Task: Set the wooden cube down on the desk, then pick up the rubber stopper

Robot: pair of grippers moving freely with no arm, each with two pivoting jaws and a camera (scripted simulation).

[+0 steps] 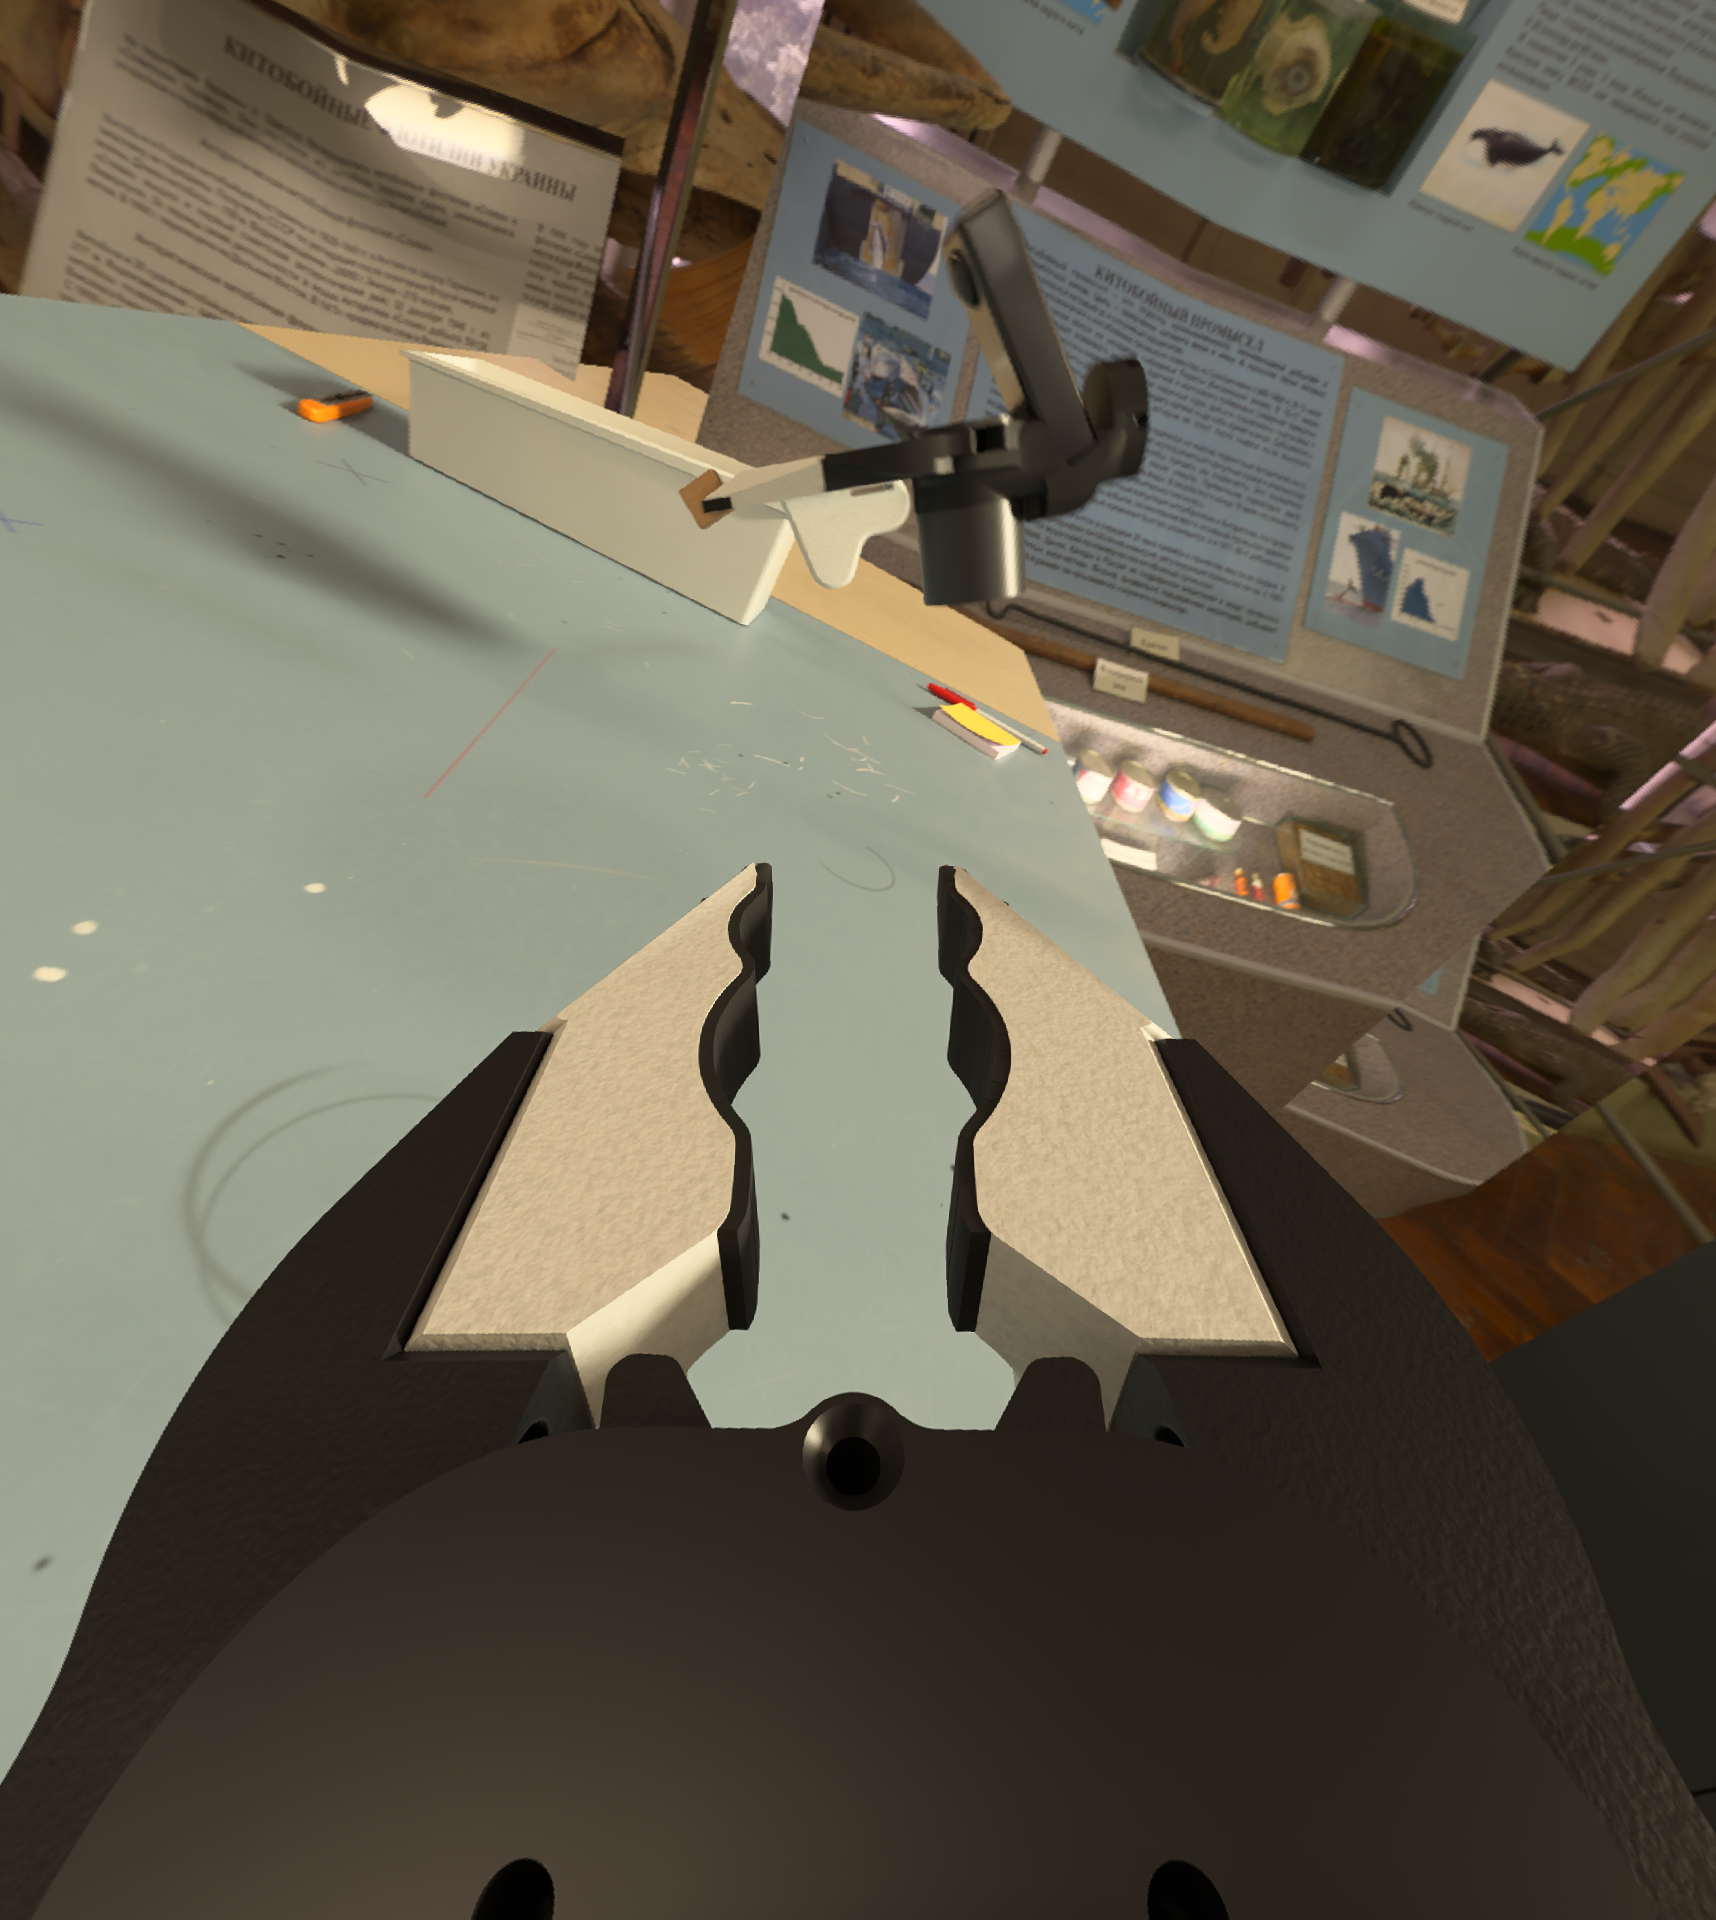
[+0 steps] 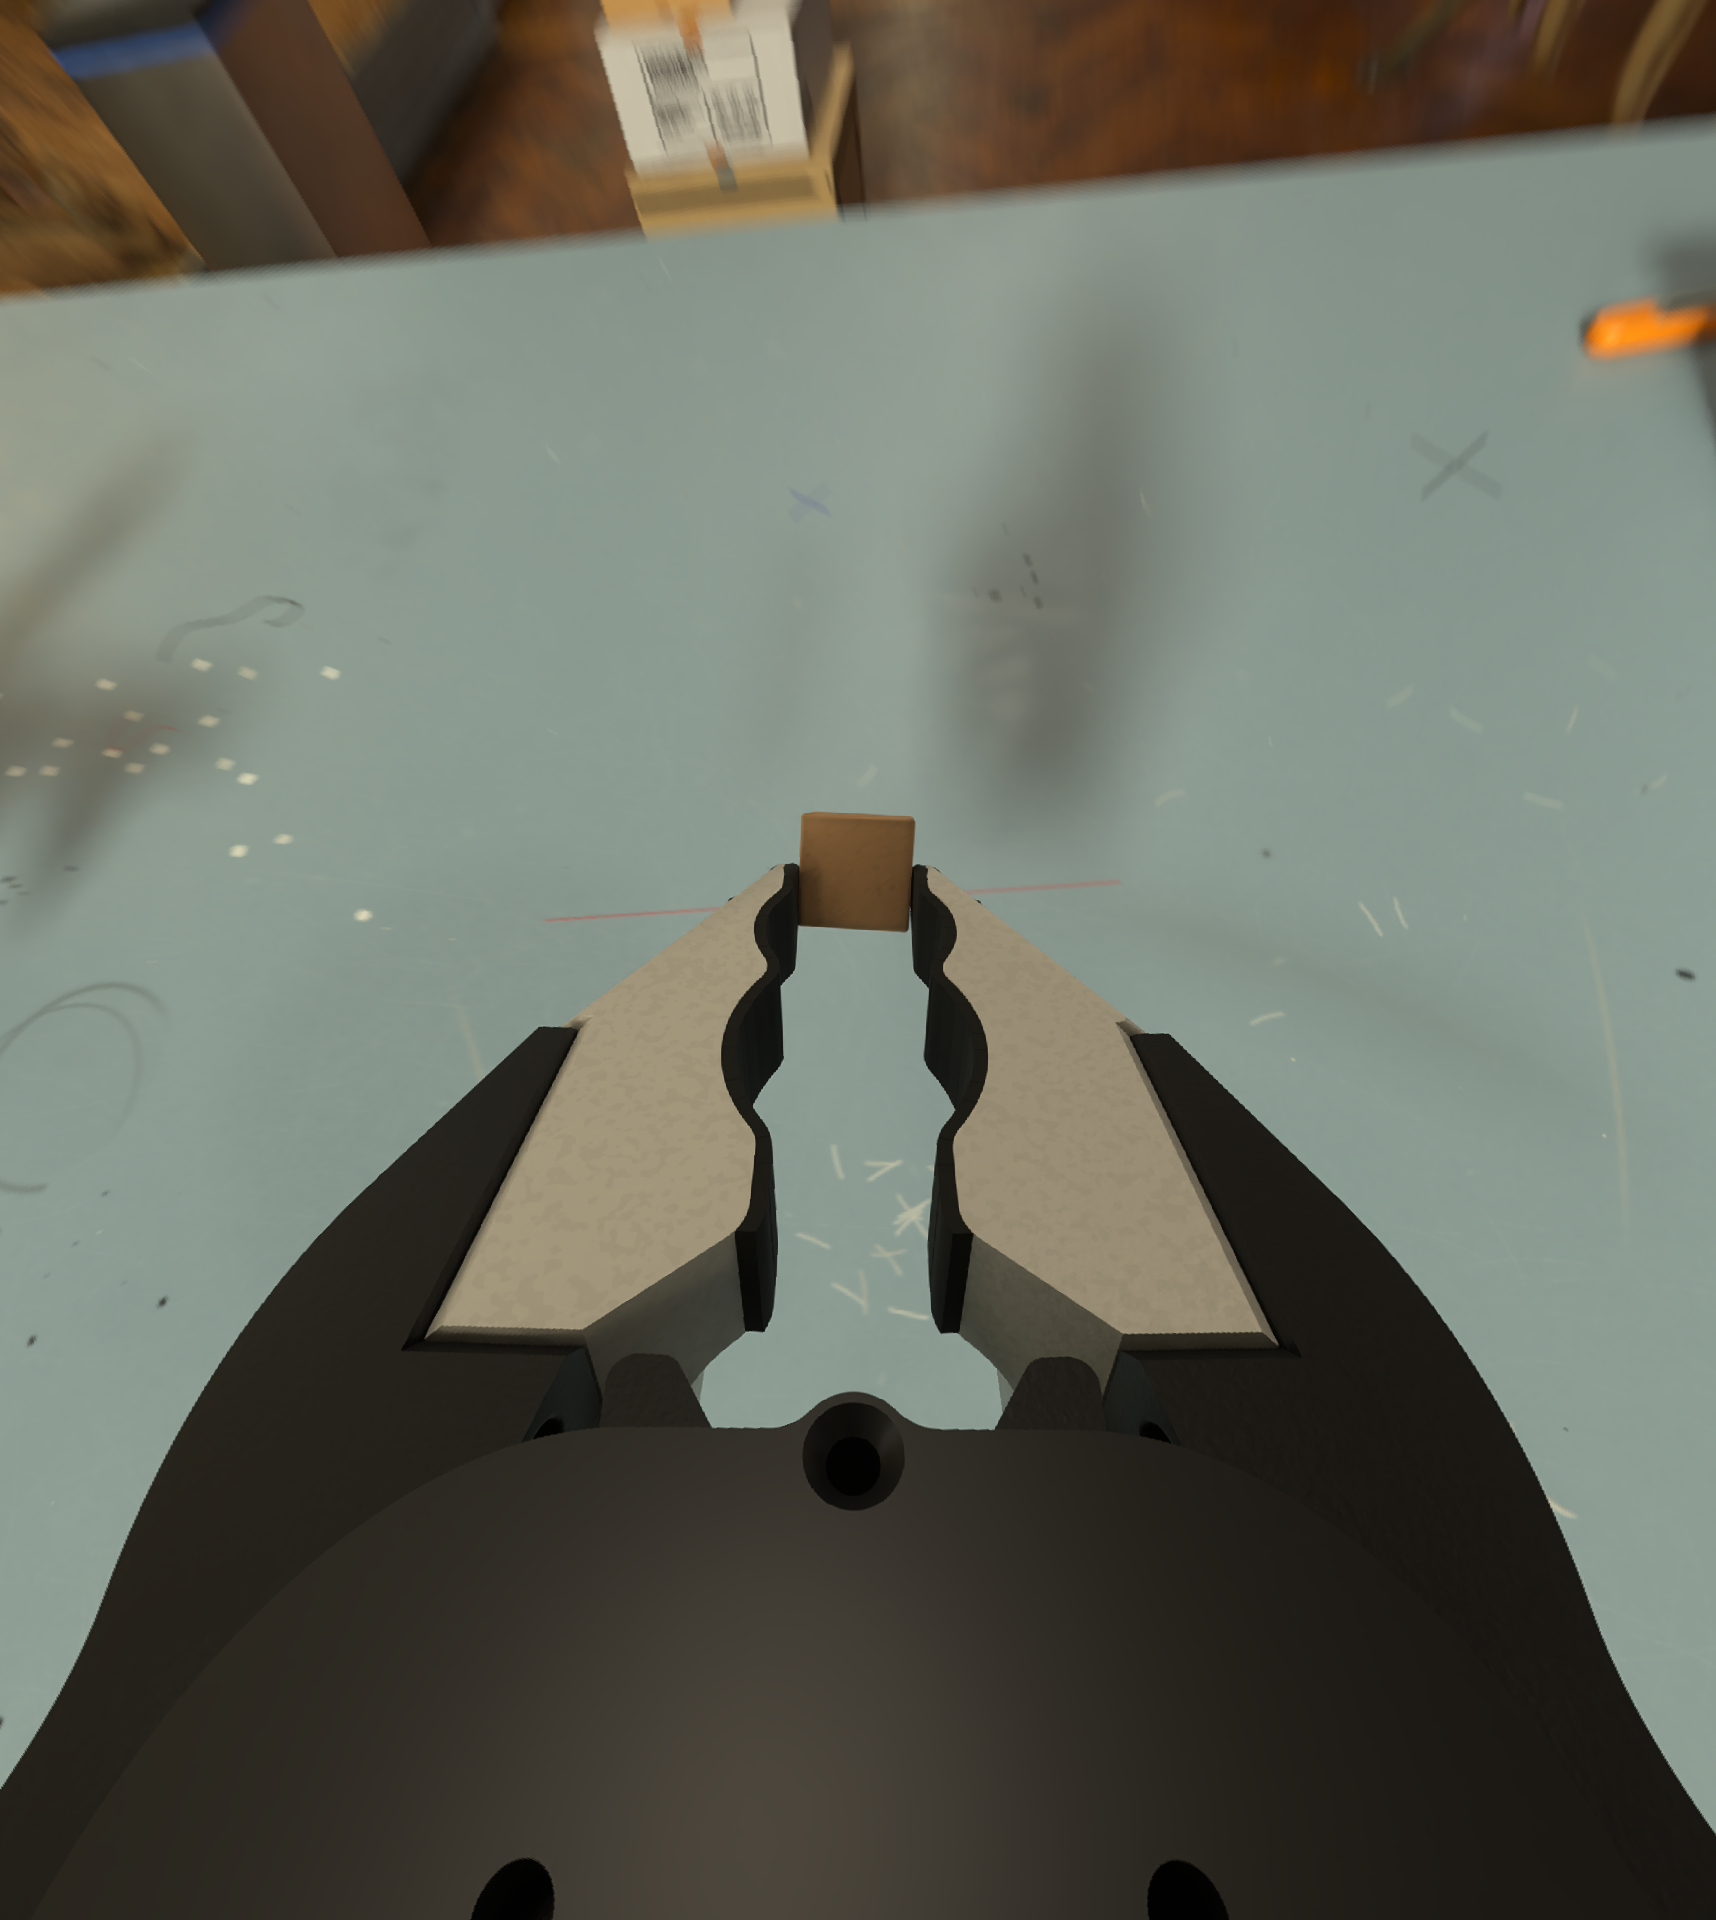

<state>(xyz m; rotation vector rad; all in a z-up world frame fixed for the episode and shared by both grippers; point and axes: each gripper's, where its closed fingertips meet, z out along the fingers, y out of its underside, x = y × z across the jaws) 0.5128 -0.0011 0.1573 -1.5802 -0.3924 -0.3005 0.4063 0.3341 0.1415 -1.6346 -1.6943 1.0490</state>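
Right gripper (image 2: 855,896) pinches the wooden cube (image 2: 855,871) at its fingertips, held above the blue-grey desk (image 2: 418,1039); cube not yet set down. Left gripper (image 1: 855,894) empty, jaws apart, over bare desk. Farther off: white tray (image 1: 615,488), orange utility knife (image 1: 334,405). Rubber stopper not visible in either view, pickup still to do.

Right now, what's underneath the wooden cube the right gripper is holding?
Only bare desk with scuffs and a thin red line shows around the wooden cube, which the right gripper pinches at its fingertips. The cube hides the spot directly under it.
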